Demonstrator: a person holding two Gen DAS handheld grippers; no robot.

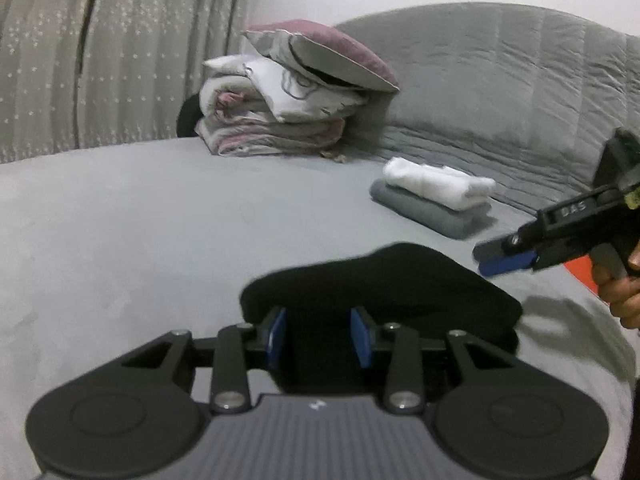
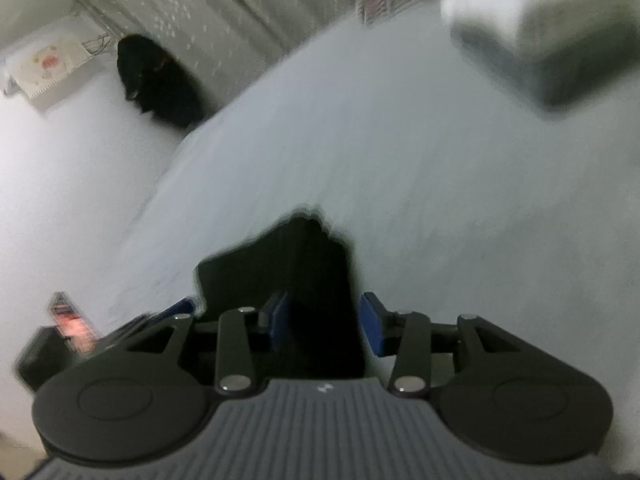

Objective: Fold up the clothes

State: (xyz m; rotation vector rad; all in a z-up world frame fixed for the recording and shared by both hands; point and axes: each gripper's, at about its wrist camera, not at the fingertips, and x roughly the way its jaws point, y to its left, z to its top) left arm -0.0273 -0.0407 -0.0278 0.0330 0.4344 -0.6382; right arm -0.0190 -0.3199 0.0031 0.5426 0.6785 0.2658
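A folded black garment [image 1: 384, 292] lies on the grey bed [image 1: 140, 216], right in front of my left gripper [image 1: 319, 332]. The left jaws stand apart with the garment's near edge between the blue pads [image 1: 277, 332]; they do not squeeze it. My right gripper [image 1: 504, 258] hovers just above the bed at the garment's right end. In the blurred right wrist view the black garment [image 2: 288, 264] fills the gap of the right gripper [image 2: 326, 322], whose pads [image 2: 372, 324] stand apart beside it.
A folded white cloth [image 1: 436, 184] lies on a folded grey one [image 1: 428, 214] at the back right. A pile of blankets and a pillow [image 1: 288, 92] sits against the quilted headboard [image 1: 500, 72]. A curtain [image 1: 100, 52] hangs at the left. A dark object [image 2: 160, 84] stands beside the bed.
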